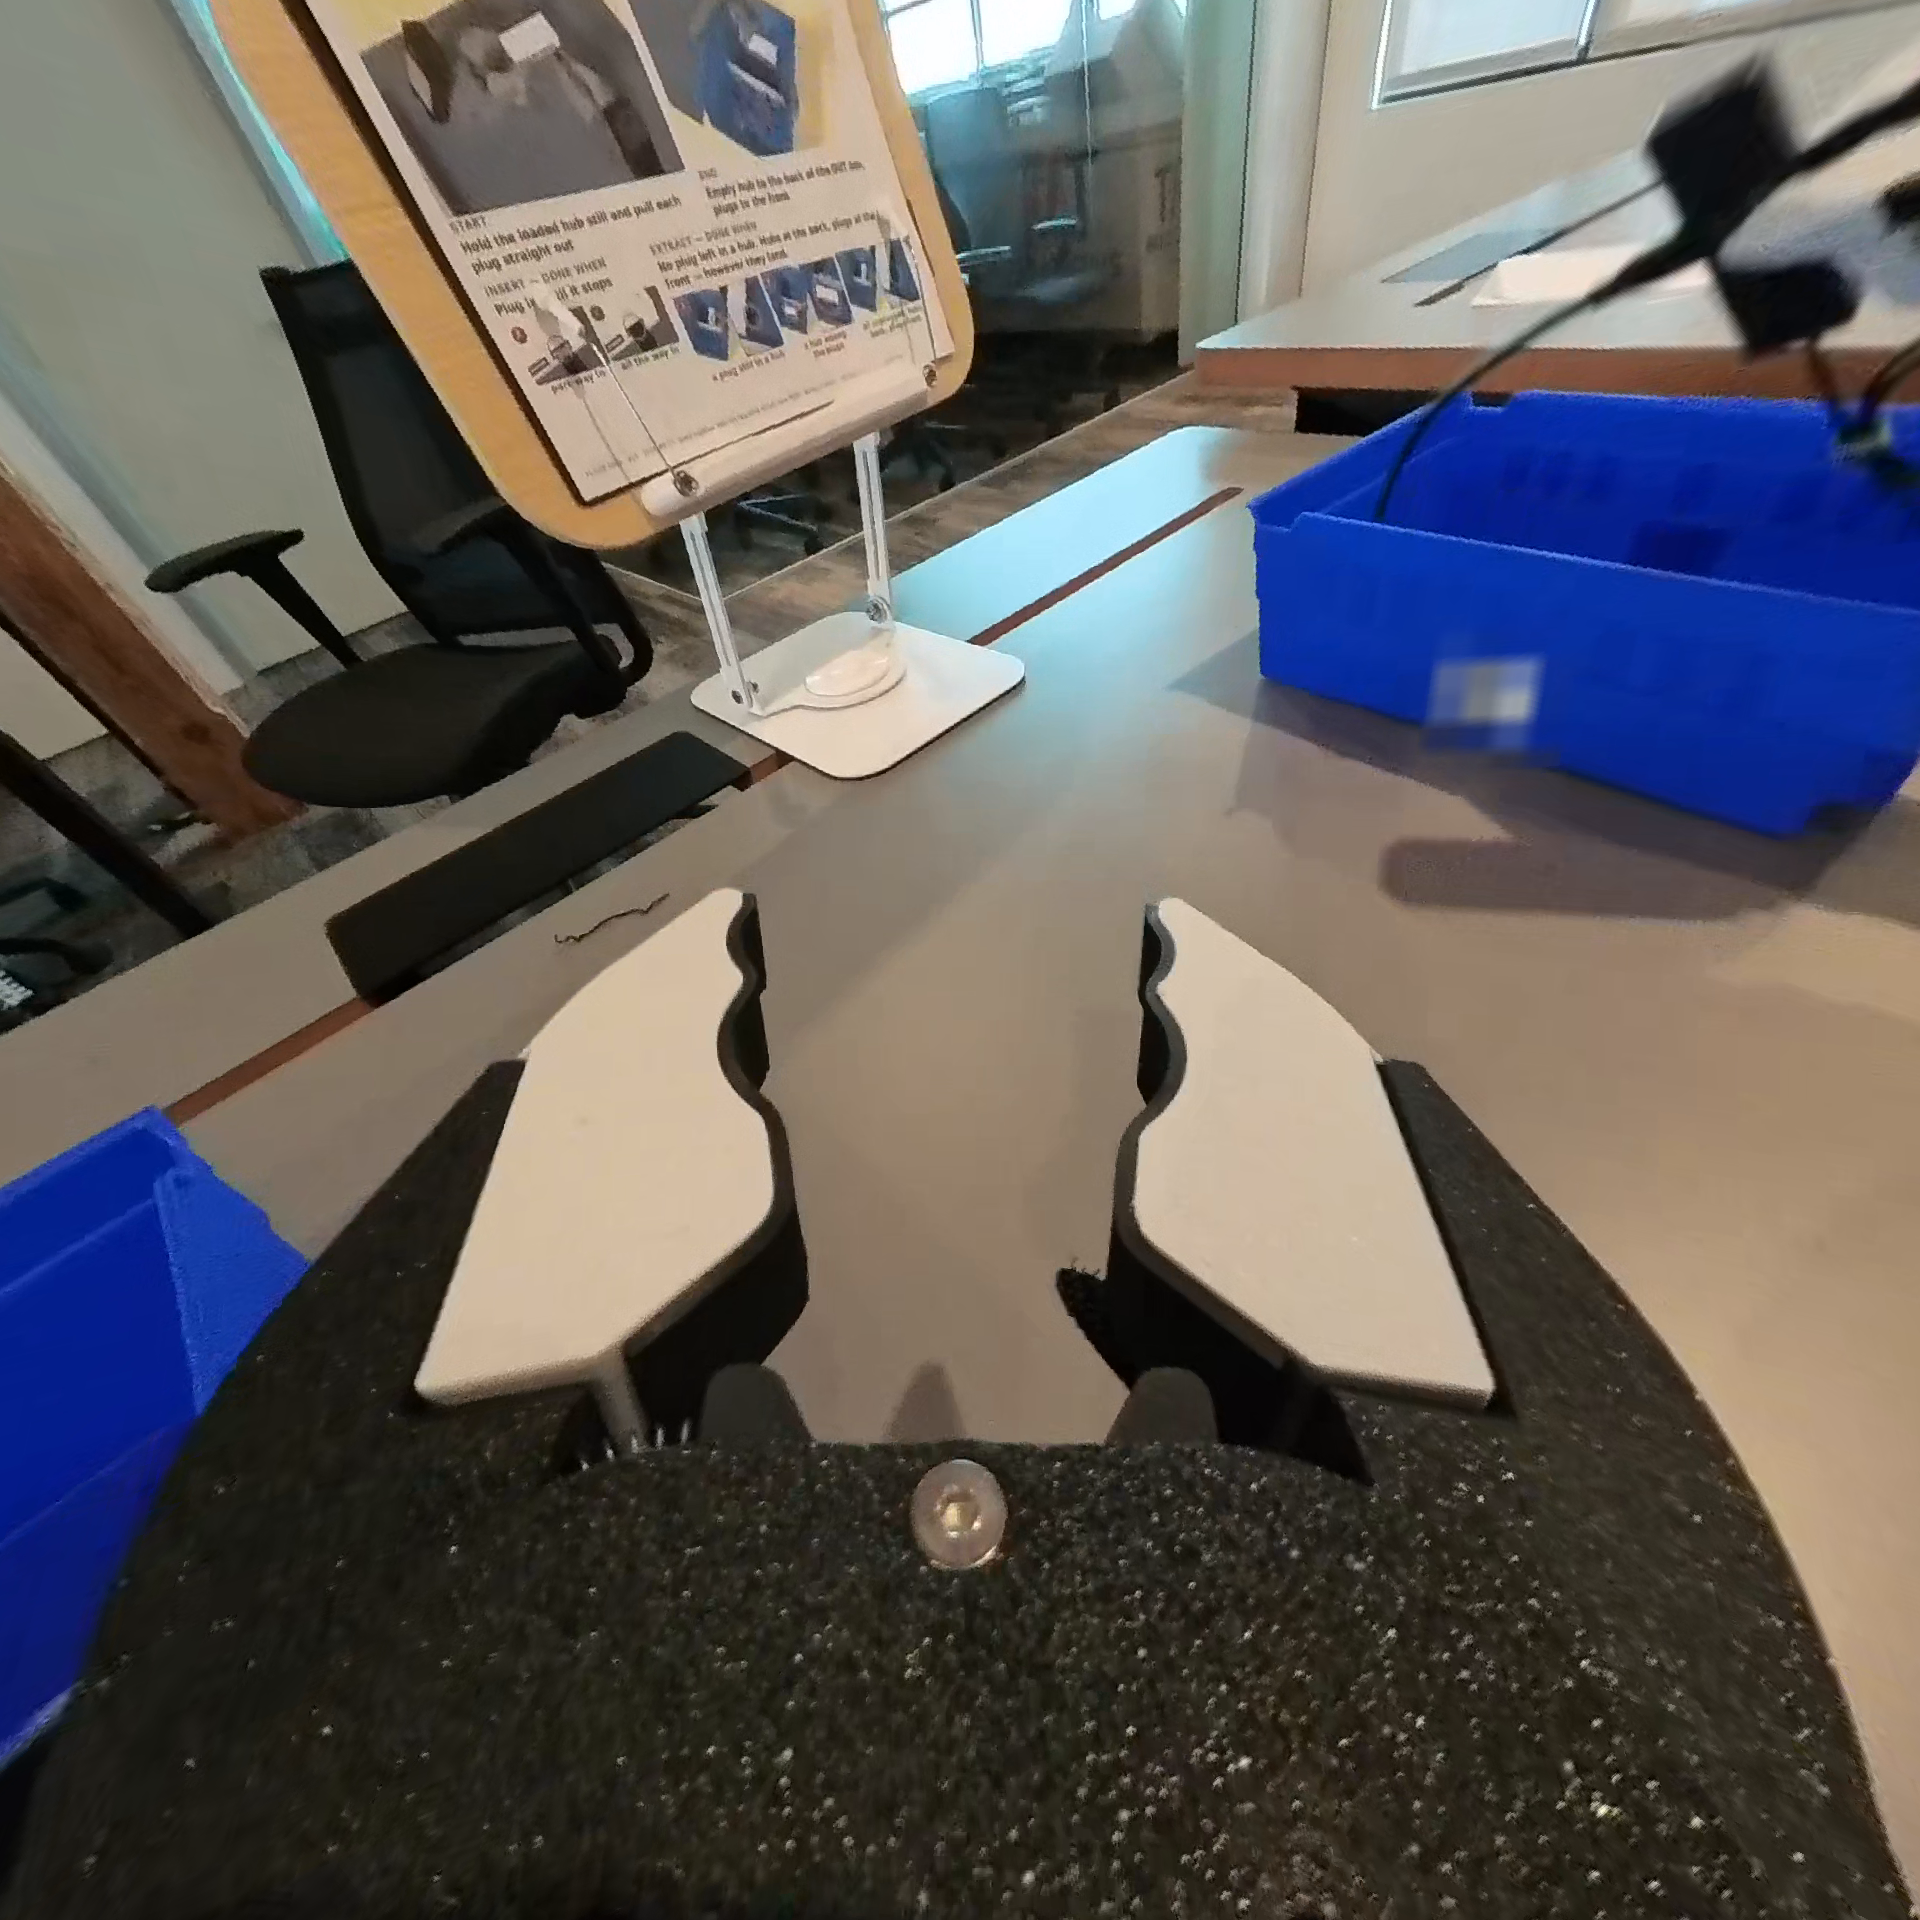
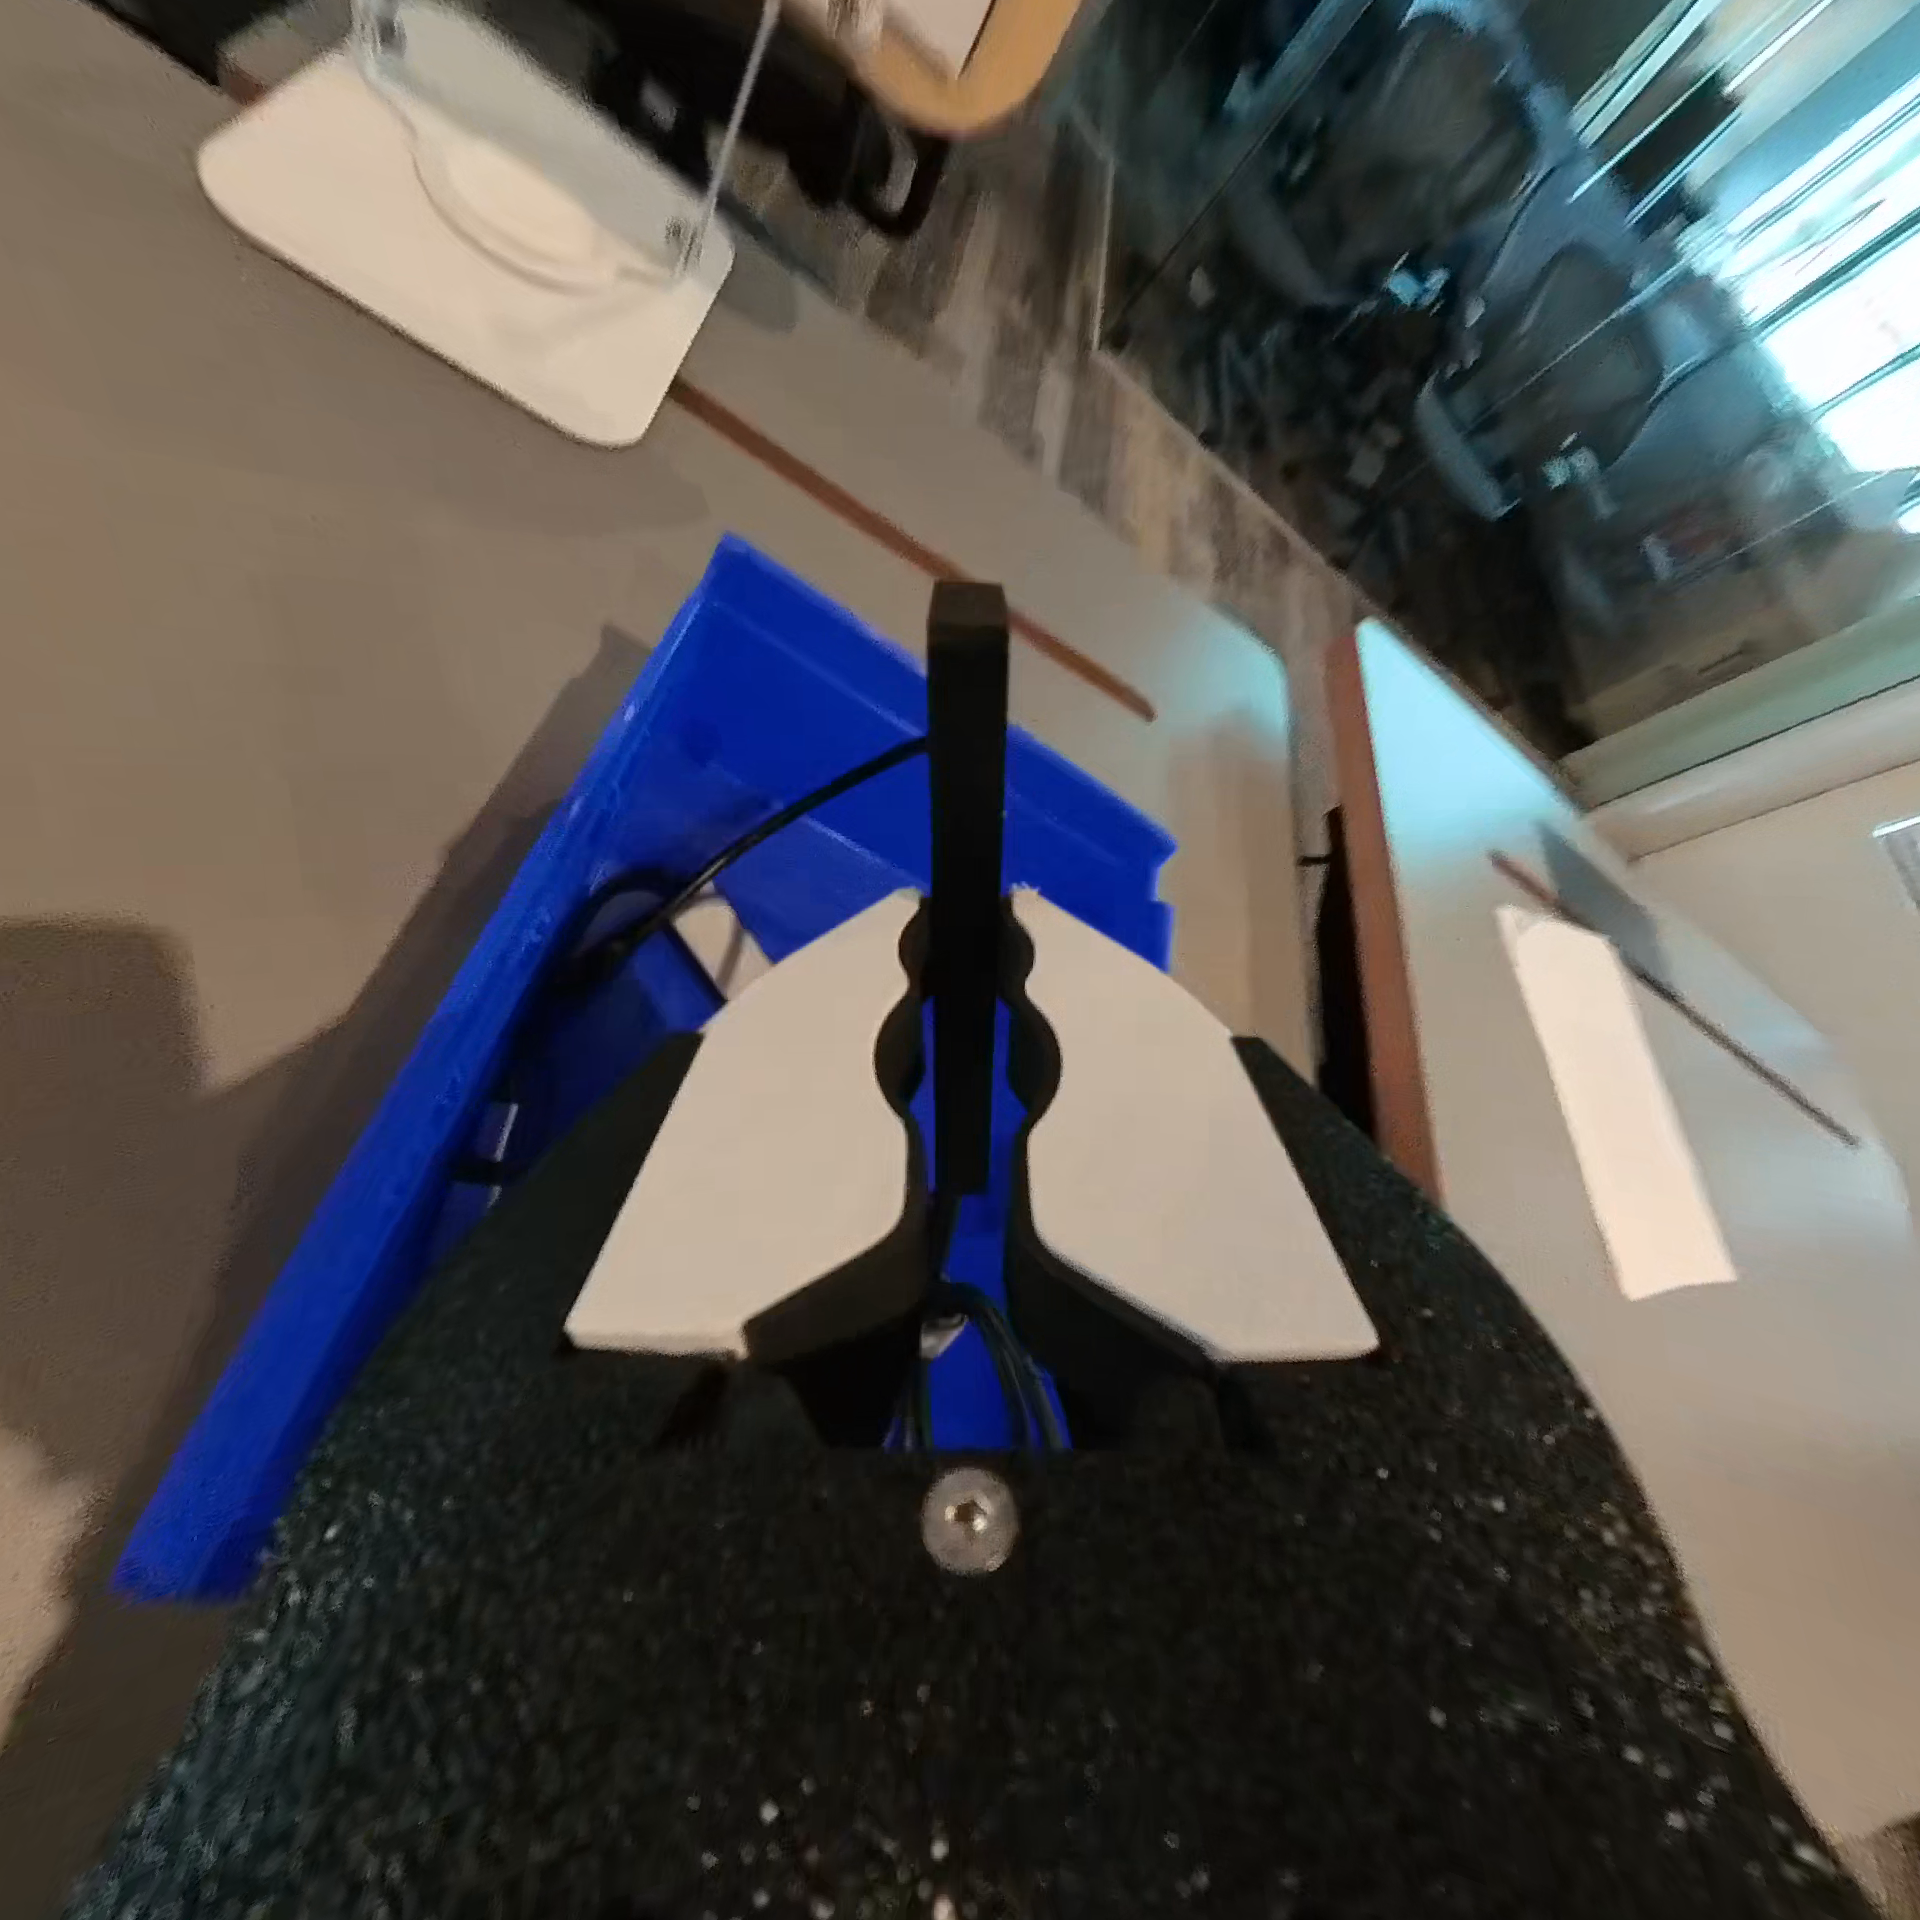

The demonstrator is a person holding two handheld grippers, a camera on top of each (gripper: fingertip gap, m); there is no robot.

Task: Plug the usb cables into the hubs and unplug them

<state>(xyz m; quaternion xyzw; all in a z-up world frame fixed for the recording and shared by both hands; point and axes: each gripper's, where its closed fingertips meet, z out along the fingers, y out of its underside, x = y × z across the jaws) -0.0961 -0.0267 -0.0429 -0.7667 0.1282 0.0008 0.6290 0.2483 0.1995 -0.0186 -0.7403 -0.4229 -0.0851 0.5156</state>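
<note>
My left gripper [image 1: 948,935] is open and empty, low over the grey table [image 1: 1039,810]. My right gripper [image 2: 966,920] is shut on a slim black usb hub [image 2: 966,727], held edge-on and pointing forward above a blue bin [image 2: 436,1091]. A thin black cable [image 2: 790,816] runs from the hub down into the bin. In the left wrist view the bin [image 1: 1558,644] is at the right. Above it hang blurred black blocks [image 1: 1725,145] with a black cable [image 1: 1496,353] that drops into the bin.
A document stand with a white base [image 1: 862,686] and an instruction sheet stands at the table's far edge and also shows in the right wrist view [image 2: 468,239]. A second blue bin [image 1: 94,1330] is at my lower left. A black office chair [image 1: 436,623] is beyond the table. The gap from one gripper's tips to the other's is roughly 40 centimetres.
</note>
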